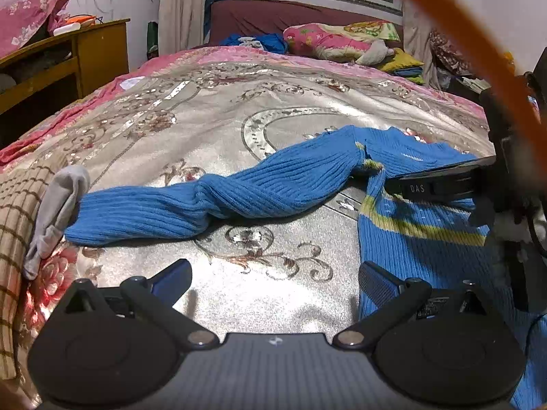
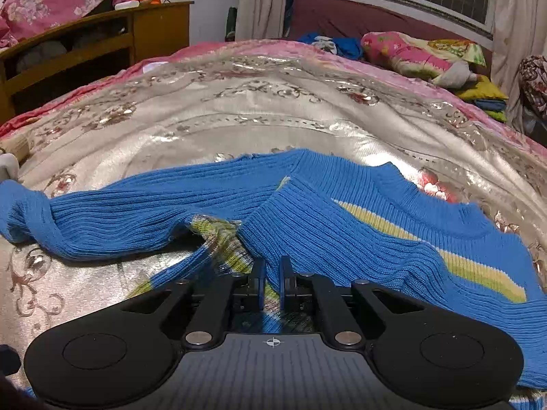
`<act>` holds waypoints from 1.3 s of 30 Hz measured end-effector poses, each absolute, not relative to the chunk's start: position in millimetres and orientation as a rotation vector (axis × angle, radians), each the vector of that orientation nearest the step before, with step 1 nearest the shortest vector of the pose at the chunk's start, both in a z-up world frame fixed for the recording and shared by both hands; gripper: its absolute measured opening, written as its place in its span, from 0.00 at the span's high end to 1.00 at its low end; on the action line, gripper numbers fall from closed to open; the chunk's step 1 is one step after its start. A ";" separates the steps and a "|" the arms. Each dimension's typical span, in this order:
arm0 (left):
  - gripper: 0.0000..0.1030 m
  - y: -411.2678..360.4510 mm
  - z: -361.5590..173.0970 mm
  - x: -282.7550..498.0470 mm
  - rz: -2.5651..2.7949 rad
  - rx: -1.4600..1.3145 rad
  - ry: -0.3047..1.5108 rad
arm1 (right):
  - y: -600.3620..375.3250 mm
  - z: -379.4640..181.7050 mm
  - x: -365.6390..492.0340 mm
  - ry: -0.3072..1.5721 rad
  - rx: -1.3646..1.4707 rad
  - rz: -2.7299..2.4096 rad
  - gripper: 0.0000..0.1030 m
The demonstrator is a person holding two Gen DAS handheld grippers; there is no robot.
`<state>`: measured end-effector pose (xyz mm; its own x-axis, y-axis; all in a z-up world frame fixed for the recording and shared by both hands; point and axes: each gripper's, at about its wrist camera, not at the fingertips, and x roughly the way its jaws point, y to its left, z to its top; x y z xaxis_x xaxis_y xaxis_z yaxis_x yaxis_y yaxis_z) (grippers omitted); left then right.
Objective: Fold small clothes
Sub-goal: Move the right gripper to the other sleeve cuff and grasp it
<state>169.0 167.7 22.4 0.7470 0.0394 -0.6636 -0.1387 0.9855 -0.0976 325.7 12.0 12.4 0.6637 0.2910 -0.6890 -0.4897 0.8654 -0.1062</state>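
Observation:
A small blue ribbed sweater point(image 2: 342, 232) with a yellow-green stripe lies on the silver floral bedspread point(image 2: 239, 126). In the left wrist view its twisted sleeve point(image 1: 205, 201) stretches left across the bed and its body point(image 1: 410, 239) lies at the right. My left gripper point(image 1: 275, 278) is open and empty, just above the bedspread, with its right finger at the sweater's edge. My right gripper point(image 2: 272, 282) is shut on the sweater's fabric near the armpit, and also shows at the right of the left wrist view point(image 1: 444, 184).
A grey sock point(image 1: 58, 201) lies by the sleeve's cuff on the left. A checked cloth point(image 1: 17, 225) covers the bed's left edge. Pillows point(image 2: 420, 54) and blue clothes point(image 2: 335, 44) sit at the far end. A wooden desk point(image 2: 102, 41) stands at the left.

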 end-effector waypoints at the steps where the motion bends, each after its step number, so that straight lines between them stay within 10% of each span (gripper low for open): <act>1: 0.00 168.6 23.1 168.4 0.099 -0.145 0.720 | 12.6 13.8 325.1 0.726 -0.296 0.454 0.87; 39: 0.00 264.1 2.9 168.9 0.384 -0.182 0.777 | 215.8 43.7 296.8 0.838 -0.360 1.025 0.64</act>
<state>168.9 264.1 2.9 0.6483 0.2699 -0.7120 -0.4022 0.9154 -0.0192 296.8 215.8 43.7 0.2527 0.6037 -0.7561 -0.8608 0.4971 0.1092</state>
